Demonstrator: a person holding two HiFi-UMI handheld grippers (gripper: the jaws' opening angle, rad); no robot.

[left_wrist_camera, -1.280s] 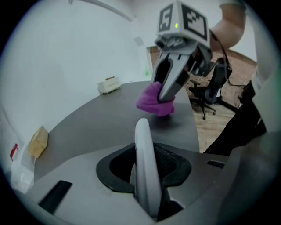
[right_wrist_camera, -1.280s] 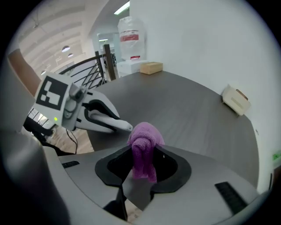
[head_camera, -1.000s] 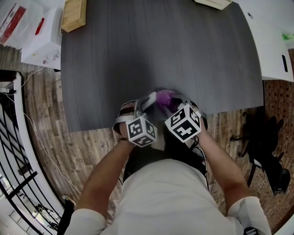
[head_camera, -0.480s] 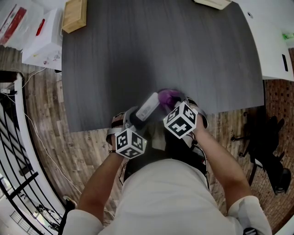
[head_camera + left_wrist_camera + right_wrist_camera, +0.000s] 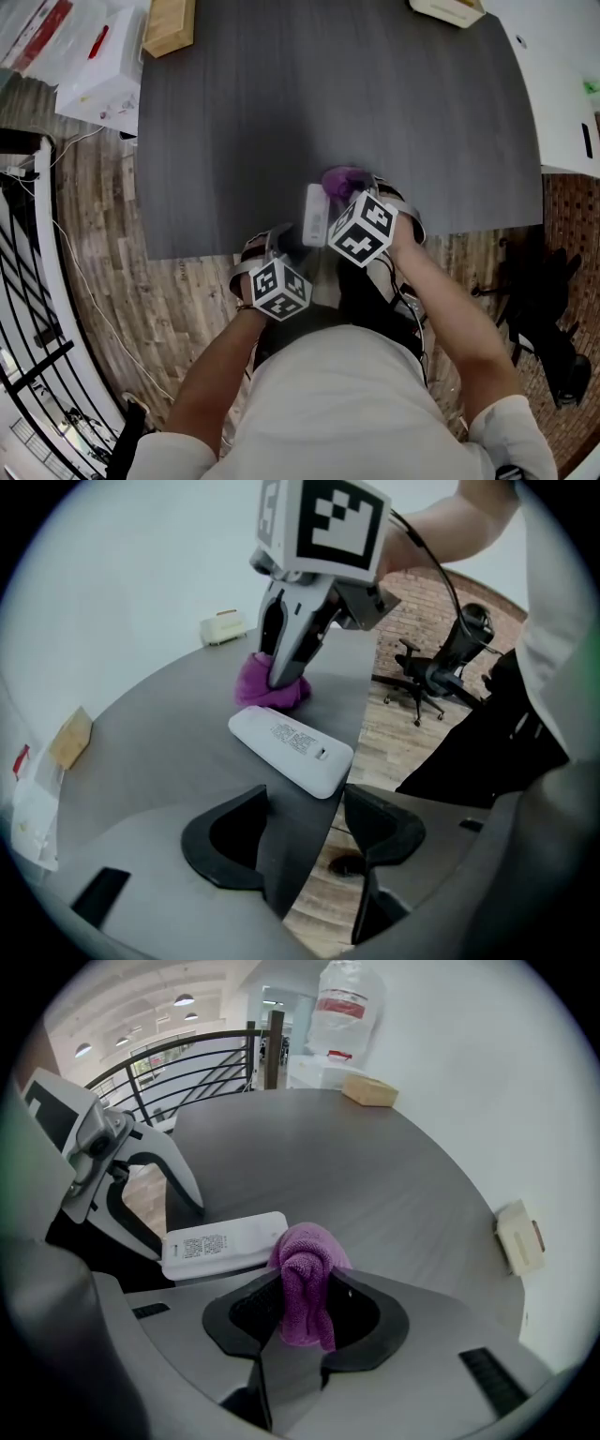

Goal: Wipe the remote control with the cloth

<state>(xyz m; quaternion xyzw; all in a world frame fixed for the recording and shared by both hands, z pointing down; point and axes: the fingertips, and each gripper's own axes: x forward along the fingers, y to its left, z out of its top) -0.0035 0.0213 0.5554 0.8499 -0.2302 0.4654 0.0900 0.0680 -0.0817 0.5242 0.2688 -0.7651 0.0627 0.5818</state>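
Right gripper [image 5: 305, 1302], clamped on the purple cloth [image 5: 307, 1251], is held just beside the far end of the remote control [image 5: 225, 1243], which is laid flat nr the front edge of the table [image 5: 281, 112], long axis toward the left gripper [image 5: 305, 808], whose jaws have just been opening & are spread wide, empty.

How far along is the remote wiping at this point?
Done: the remote lies label side up on the table, near its edge. In hand: the right claw is shut on the purple cloth, beside the remote's end. The left claw has just been opening its jaws, with nothing between them. Left: apparently wiping this face; no frame shows how clean it is.
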